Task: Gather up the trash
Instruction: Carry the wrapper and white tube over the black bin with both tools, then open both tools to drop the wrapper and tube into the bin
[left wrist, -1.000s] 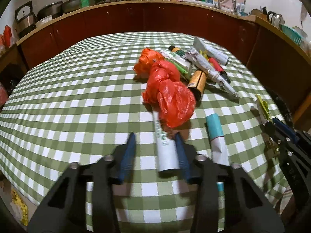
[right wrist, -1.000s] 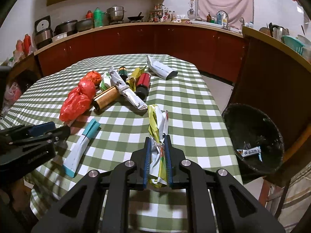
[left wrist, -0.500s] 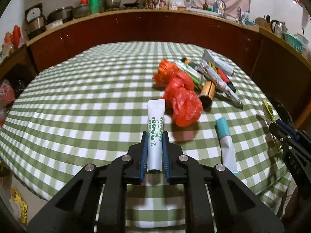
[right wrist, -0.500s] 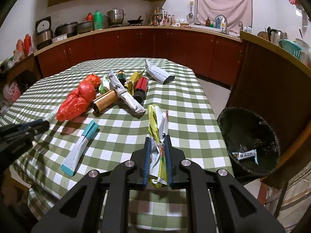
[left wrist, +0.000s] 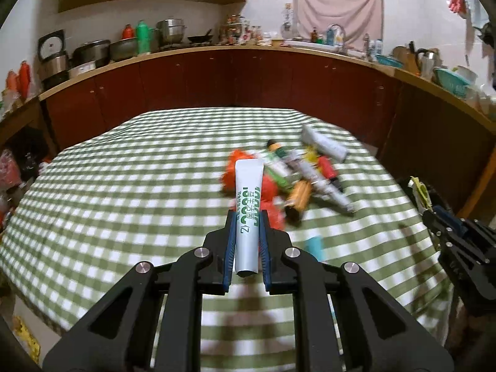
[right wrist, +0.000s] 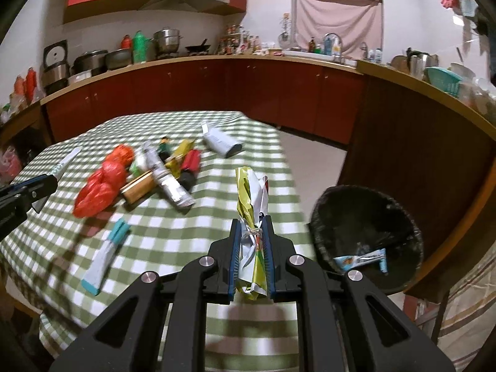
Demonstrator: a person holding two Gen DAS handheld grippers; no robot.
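**Trash on hand, one bin**

Round black-lined bin [right wrist: 367, 235], at 3 o'clock of the checked table [right wrist: 192, 226]: one blue-and-white wrapper [right wrist: 361, 259] inside. Left gripper [left wrist: 247, 232]: jaws clamped on one white tube [left wrist: 248, 214]. Right gripper [right wrist: 251, 241]: jaws pinching one yellow-white wrapper bundle [right wrist: 252, 217], above table.

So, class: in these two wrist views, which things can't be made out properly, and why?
- Trash pile, left wrist view: motion blur smears the labels.
- White tube, left wrist view: it hides part of the red bag.
- Bin, right wrist view: dark liner, contents partly unreadable.
- Teal-capped tube, left wrist view: blurred and partly hidden by the left tongs.
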